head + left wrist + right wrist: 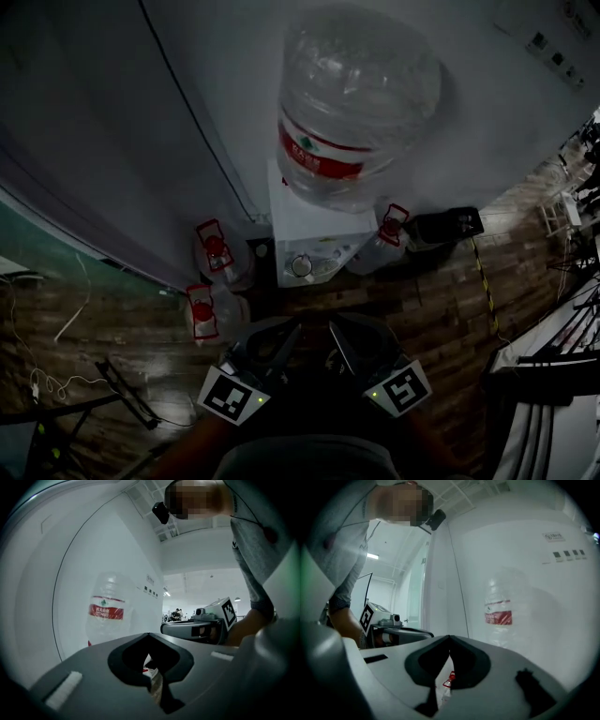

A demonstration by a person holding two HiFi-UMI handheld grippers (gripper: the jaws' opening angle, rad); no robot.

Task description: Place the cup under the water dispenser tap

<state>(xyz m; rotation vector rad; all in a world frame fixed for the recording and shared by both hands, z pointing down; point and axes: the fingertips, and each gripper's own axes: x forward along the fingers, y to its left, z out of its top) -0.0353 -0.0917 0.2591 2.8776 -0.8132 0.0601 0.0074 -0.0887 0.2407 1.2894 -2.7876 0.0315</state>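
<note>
The white water dispenser [314,230] stands against the wall, with a big clear bottle [352,103] with a red label on top. The bottle also shows in the left gripper view [108,609] and the right gripper view [499,613]. A small round pale rim [302,266] sits at the dispenser's front ledge; I cannot tell whether it is the cup. My left gripper [289,336] [149,634] and right gripper [339,339] [450,637] hang side by side short of the dispenser. Both are held level, shut and holding nothing.
Spare bottles with red handles stand on the floor left [214,248] [202,314] and right [389,234] of the dispenser. A black box [450,225] lies by the wall. Striped tape [483,272] crosses the wooden floor, and desks [553,366] fill the right edge.
</note>
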